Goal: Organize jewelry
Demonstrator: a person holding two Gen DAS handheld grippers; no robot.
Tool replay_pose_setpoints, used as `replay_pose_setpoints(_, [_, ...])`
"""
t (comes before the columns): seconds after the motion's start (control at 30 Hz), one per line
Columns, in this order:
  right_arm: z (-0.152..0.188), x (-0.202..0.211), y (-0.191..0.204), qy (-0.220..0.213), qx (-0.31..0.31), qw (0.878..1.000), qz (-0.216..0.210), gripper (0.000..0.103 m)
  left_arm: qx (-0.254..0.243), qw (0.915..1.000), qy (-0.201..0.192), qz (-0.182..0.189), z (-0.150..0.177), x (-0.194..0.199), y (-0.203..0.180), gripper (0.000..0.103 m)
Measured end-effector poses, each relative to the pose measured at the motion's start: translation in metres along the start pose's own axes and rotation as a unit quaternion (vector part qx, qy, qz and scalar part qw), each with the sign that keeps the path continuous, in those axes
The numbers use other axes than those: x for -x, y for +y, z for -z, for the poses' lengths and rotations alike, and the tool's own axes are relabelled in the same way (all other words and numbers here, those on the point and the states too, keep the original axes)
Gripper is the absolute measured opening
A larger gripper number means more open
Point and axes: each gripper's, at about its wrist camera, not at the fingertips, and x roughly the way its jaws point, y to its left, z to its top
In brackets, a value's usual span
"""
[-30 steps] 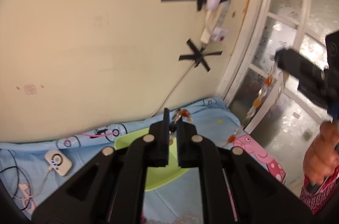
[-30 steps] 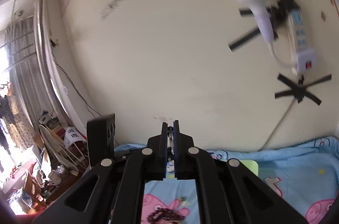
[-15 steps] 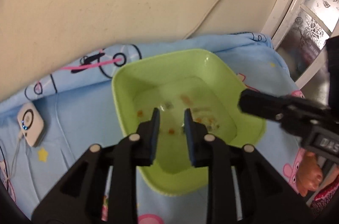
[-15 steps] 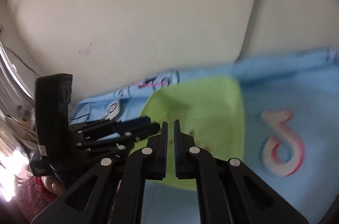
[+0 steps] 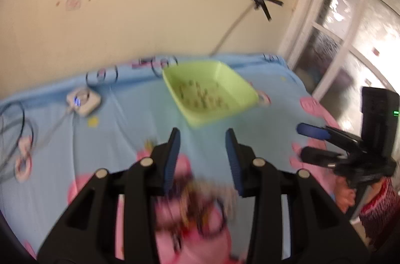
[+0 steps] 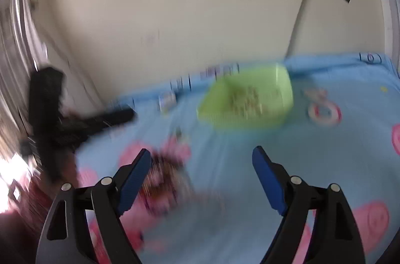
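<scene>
Left wrist view, left to right: white charger puck (image 5: 83, 101) with cable on the blue cartoon sheet (image 5: 125, 119), then the green tray (image 5: 210, 93) against the wall with small beaded pieces already inside, then the right gripper (image 5: 310, 142) far right. Left gripper (image 5: 202, 159) jaws opening, nothing between the pads. Jewelry pile (image 5: 197, 204), dark tangled loops and blurred, lies on the sheet directly below and between the left fingers, tray well beyond it straight ahead.

Right wrist view: left gripper (image 6: 110, 118) at left edge, jewelry pile (image 6: 165, 179) just beside the right tool's left finger, tray (image 6: 247, 101) ahead centre. Right gripper (image 6: 202, 179) jaws opening wide, empty.

Pile sits off-centre left of the right gripper and centred under the left, so the left hand looks nearer for the next pick. Pile's long axis: cannot tell, too blurred.
</scene>
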Motion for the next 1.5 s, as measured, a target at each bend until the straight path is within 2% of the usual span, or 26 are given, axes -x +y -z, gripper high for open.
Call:
replay_pose_setpoints(0.03, [0.013,-0.005,0.005,0.019,0.020,0.999,0.018,0.062,0.003,1.0000,0.002,0.003,0.013,0.005,0.000,0.036])
replay_pose_setpoints(0.1, [0.033,-0.017,0.017,0.057,0.060,0.996,0.028,0.058,0.015,0.9999,0.003,0.002,0.042,0.020,0.005,0.036])
replay_pose_setpoints(0.23, [0.057,-0.047,0.044,0.118,0.166,0.978,0.044,0.056,0.040,0.9992,0.010,0.003,0.085,0.037,0.013,0.036])
replay_pose_setpoints(0.33, [0.063,-0.072,0.055,0.138,0.215,0.965,0.064,0.057,0.047,0.9988,0.013,0.001,0.106,0.047,0.014,0.036])
replay_pose_setpoints(0.43, [0.056,-0.092,0.055,0.143,0.222,0.962,0.065,0.056,0.055,0.9983,0.020,-0.004,0.121,0.050,0.015,0.036])
replay_pose_setpoints(0.5, [0.052,-0.095,0.051,0.146,0.212,0.965,0.043,0.045,0.054,0.9982,0.023,-0.010,0.124,0.050,0.014,0.036])
replay_pose_setpoints(0.53, [0.050,-0.094,0.048,0.139,0.207,0.968,0.043,0.019,0.052,0.9983,0.023,-0.011,0.124,0.050,0.014,0.036])
replay_pose_setpoints(0.57, [0.049,-0.091,0.047,0.142,0.205,0.968,0.035,0.000,0.048,0.9986,0.019,-0.011,0.123,0.052,0.012,0.036])
replay_pose_setpoints(0.67, [0.051,-0.078,0.037,0.158,0.169,0.973,0.018,0.000,0.020,0.9996,0.009,-0.015,0.118,0.050,0.002,0.036])
replay_pose_setpoints(0.73, [0.058,-0.063,0.031,0.151,0.157,0.976,0.029,0.000,0.003,0.9999,0.011,-0.010,0.114,0.043,-0.007,0.036])
replay_pose_setpoints(0.87, [0.065,-0.027,0.013,0.116,0.104,0.987,0.037,0.000,-0.033,0.9992,0.020,0.010,0.107,0.020,-0.030,0.036])
replay_pose_setpoints(1.03, [0.074,0.017,-0.001,0.070,0.067,0.994,0.044,0.000,-0.071,0.9956,0.051,0.034,0.095,-0.019,-0.057,0.037])
replay_pose_setpoints(1.07, [0.074,0.020,-0.004,0.068,0.062,0.995,0.043,0.000,-0.081,0.9942,0.057,0.042,0.093,-0.028,-0.064,0.045])
replay_pose_setpoints(1.1, [0.076,0.023,-0.007,0.064,0.056,0.995,0.048,0.000,-0.088,0.9932,0.060,0.045,0.092,-0.034,-0.069,0.059])
replay_pose_setpoints(1.13, [0.075,0.023,-0.010,0.058,0.051,0.996,0.049,0.000,-0.097,0.9918,0.068,0.050,0.090,-0.044,-0.075,0.065])
replay_pose_setpoints(1.17, [0.076,0.024,-0.012,0.051,0.048,0.996,0.046,0.000,-0.100,0.9908,0.075,0.051,0.088,-0.053,-0.080,0.069])
replay_pose_setpoints(1.23, [0.080,0.026,-0.013,0.049,0.052,0.996,0.045,0.001,-0.095,0.9895,0.094,0.054,0.085,-0.069,-0.084,0.069])
replay_pose_setpoints(1.27, [0.081,0.026,-0.014,0.051,0.054,0.996,0.052,0.016,-0.092,0.9888,0.103,0.056,0.084,-0.076,-0.086,0.069])
replay_pose_setpoints(1.3, [0.081,0.025,-0.015,0.054,0.056,0.995,0.063,0.025,-0.088,0.9881,0.112,0.056,0.084,-0.083,-0.086,0.069])
replay_pose_setpoints(1.33, [0.083,0.025,-0.015,0.057,0.061,0.994,0.075,0.039,-0.081,0.9877,0.123,0.053,0.084,-0.091,-0.086,0.068])
replay_pose_setpoints(1.37, [0.084,0.025,-0.015,0.056,0.068,0.993,0.084,0.047,-0.080,0.9889,0.115,0.050,0.085,-0.091,-0.086,0.064])
replay_pose_setpoints(1.4, [0.086,0.026,-0.015,0.055,0.079,0.991,0.097,0.050,-0.082,0.9890,0.113,0.050,0.085,-0.092,-0.087,0.050])
replay_pose_setpoints(1.43, [0.087,0.025,-0.016,0.057,0.087,0.989,0.103,0.052,-0.088,0.9893,0.109,0.041,0.086,-0.092,-0.089,0.042])
replay_pose_setpoints(1.47, [0.089,0.024,-0.017,0.063,0.092,0.988,0.106,0.053,-0.088,0.9891,0.109,0.046,0.086,-0.093,-0.090,0.022])
replay_pose_setpoints(1.5, [0.091,0.021,-0.019,0.075,0.093,0.988,0.102,0.053,-0.082,0.9880,0.115,0.062,0.086,-0.094,-0.090,0.010])
